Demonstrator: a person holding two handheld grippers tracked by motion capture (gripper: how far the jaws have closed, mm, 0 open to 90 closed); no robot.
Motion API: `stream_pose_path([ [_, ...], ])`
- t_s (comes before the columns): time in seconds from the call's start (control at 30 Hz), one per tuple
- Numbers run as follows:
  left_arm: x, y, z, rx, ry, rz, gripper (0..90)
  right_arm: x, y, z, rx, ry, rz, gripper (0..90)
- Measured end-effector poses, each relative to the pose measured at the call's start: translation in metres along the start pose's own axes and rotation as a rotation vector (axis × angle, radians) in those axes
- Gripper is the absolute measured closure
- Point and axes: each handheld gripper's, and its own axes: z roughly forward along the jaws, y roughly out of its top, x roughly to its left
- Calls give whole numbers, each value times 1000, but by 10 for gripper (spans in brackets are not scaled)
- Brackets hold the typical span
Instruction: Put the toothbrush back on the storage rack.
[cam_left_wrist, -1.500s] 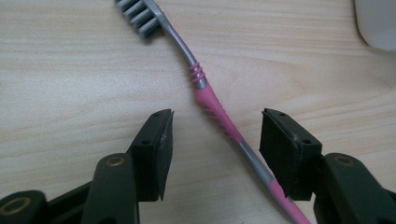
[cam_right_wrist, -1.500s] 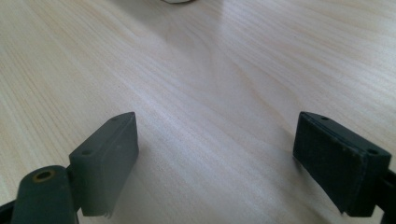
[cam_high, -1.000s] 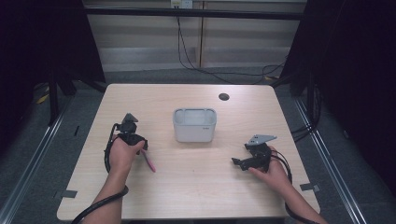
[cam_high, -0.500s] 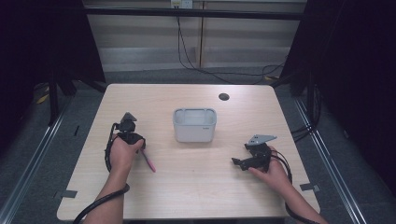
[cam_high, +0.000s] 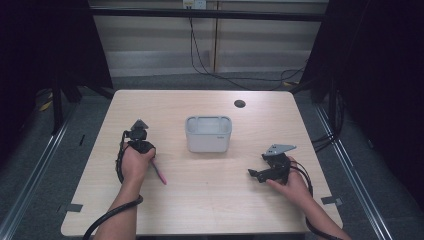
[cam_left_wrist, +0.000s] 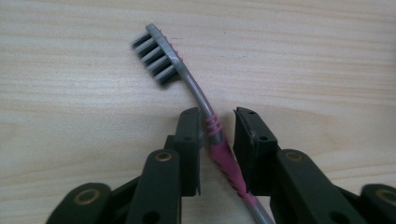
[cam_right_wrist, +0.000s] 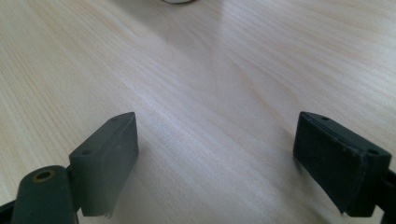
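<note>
A toothbrush (cam_left_wrist: 163, 56) with grey bristles and a pink-and-grey handle lies flat on the wooden table (cam_high: 210, 200); its pink handle end (cam_high: 161, 175) pokes out beside the person's left hand. My left gripper (cam_left_wrist: 217, 121) points down at it, and its jaws straddle the handle's neck. One jaw touches the handle and a small gap remains at the other, so it is narrowly open. My right gripper (cam_high: 253, 173) rests low at the table's right side, its jaws wide apart over bare wood (cam_right_wrist: 215, 154) with nothing between them.
A grey rectangular bin (cam_high: 208, 119) stands at the table's centre, between the two hands and a little farther back. A small dark round hole (cam_high: 239, 103) sits near the far edge. Cables trail from both grippers toward the near edge.
</note>
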Motion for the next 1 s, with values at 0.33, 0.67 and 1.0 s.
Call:
stream_pose_path([
  [0.33,11,-2,-6,-50,-39,-53,811,0,1,1,4,2,4,137],
  [0.67,15,0,-31,-147,-91,-21,814,0,1,1,6,0,3,137],
  [1.0,13,1,-46,-229,-131,6,815,0,1,1,6,0,3,137],
])
